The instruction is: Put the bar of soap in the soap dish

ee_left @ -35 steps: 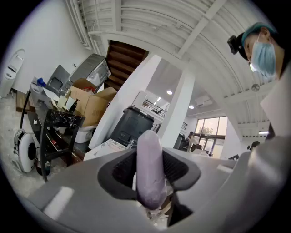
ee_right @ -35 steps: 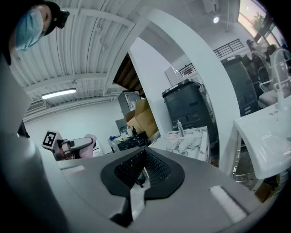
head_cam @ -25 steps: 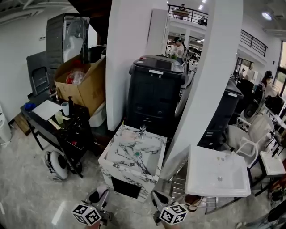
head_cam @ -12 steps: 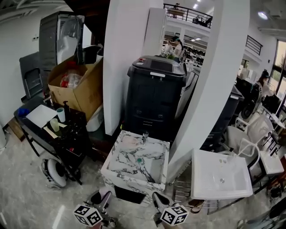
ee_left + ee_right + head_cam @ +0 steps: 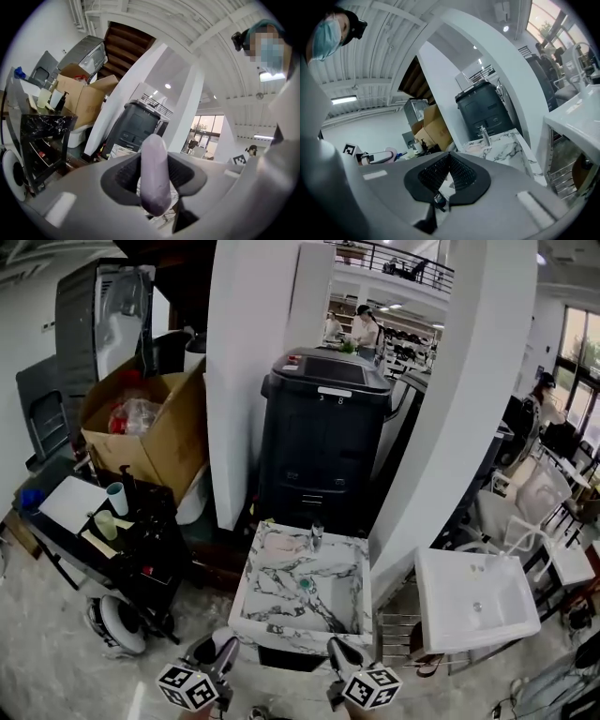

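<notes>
A pale purple bar of soap stands on end between the pads of my left gripper, which is shut on it. In the head view this left gripper hangs just before the front left corner of the marble sink. A pinkish soap dish lies on the sink's back rim, left of the faucet. My right gripper hovers at the sink's front right corner. The right gripper view shows the right gripper shut on nothing, with the soap dish and faucet beyond.
A tall black bin stands behind the sink between white pillars. To the right sits a white basin on a metal frame. A black cart with cups and a cardboard box are at the left.
Both grippers and the head camera have come closer to the marble sink, which now lies larger and lower in the head view. The soap stays held in the left gripper.
</notes>
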Action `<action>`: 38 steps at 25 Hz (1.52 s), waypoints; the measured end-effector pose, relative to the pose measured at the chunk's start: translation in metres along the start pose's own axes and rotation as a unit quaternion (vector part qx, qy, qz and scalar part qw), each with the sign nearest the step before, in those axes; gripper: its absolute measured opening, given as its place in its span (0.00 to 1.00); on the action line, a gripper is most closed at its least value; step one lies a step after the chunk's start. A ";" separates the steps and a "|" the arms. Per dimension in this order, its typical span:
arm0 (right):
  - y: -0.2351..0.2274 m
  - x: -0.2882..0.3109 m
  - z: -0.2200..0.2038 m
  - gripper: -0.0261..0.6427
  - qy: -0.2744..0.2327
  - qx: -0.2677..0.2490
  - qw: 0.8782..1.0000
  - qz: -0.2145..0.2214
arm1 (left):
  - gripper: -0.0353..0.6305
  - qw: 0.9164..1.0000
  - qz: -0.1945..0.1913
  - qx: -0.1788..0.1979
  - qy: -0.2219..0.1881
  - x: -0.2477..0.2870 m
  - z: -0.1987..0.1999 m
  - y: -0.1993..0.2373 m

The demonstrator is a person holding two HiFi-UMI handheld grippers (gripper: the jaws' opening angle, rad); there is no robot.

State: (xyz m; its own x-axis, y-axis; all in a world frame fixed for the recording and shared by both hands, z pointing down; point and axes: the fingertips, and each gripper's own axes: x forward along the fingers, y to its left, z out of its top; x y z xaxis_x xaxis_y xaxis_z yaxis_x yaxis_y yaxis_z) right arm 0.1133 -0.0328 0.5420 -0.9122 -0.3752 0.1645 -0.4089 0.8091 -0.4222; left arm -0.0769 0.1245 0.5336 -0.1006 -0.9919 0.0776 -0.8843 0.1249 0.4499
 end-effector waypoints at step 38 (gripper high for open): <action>-0.095 0.132 0.031 0.03 0.029 0.016 0.999 -0.006 | 0.36 0.994 -0.026 0.092 0.050 0.212 0.023 0.069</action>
State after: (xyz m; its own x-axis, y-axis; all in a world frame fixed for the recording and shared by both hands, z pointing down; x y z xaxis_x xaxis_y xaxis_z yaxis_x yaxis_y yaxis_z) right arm 0.0321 -0.1734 0.5761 -0.9072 -0.3584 0.2202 -0.4204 0.7895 -0.4470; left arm -0.1698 -0.0780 0.5604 -0.0147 -0.9883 0.1516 -0.9566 0.0580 0.2855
